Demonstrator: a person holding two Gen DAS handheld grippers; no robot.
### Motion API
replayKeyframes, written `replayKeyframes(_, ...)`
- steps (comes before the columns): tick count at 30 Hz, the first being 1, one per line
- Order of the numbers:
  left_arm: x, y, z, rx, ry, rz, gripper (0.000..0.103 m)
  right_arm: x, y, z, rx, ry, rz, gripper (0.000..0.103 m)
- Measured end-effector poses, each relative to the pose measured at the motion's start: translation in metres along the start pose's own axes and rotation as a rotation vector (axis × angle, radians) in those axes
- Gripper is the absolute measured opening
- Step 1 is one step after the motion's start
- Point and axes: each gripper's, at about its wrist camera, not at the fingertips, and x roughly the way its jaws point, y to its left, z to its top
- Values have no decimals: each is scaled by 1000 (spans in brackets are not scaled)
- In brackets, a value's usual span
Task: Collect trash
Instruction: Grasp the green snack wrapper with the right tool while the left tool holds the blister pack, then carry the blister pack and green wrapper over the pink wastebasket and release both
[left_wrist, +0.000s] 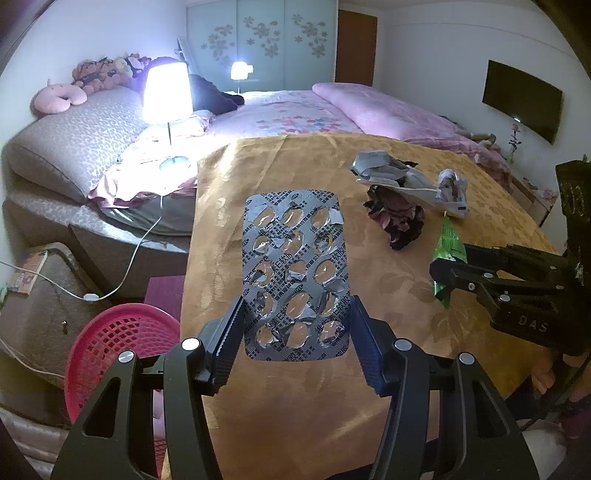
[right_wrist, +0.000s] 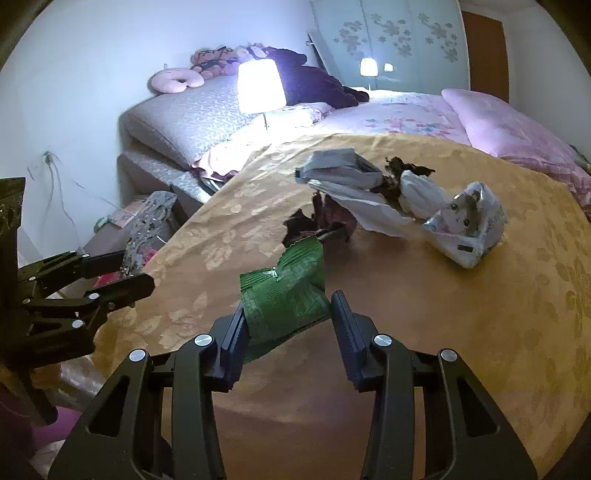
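A bedroom; my gold-clothed table (left_wrist: 280, 398) carries a crumpled bag (right_wrist: 388, 192) and dark scraps (left_wrist: 397, 218), uncollected. Beside it waits the red basket (left_wrist: 122, 339). My left tongs (left_wrist: 295, 339) pinch a blister pack (left_wrist: 295, 273); my right tongs (right_wrist: 288, 325) pinch a green wrapper (right_wrist: 284, 291).

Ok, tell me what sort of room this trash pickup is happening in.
Most likely a home bedroom: a wide bed with pink floral bedding, a lit white-shaded bedside lamp, and sliding wardrobe doors with flower decals at the back. The trash lies on a gold floral cloth.
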Motion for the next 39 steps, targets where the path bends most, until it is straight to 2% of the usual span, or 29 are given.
replayKeyframes(14, -20, 20, 4, -41, -33, 57, 53, 3, 28, 14, -48, -9, 38, 41)
replayKeyframes(20, -34, 42, -1, -76, -41, 123, 53, 10, 52, 21, -89, -2, 69, 41)
replayKeyframes(28, -44, 90, -28, -192, -3, 192, 53, 27, 83, 24, -138, 32, 110, 41)
replayKeyframes(32, -44, 116, -41, -250, 10, 250, 53, 36, 99, 28, -164, 47, 132, 41)
replayKeyframes(39, -43, 139, -50, -309, 21, 283, 53, 53, 131, 31, -206, 78, 177, 41)
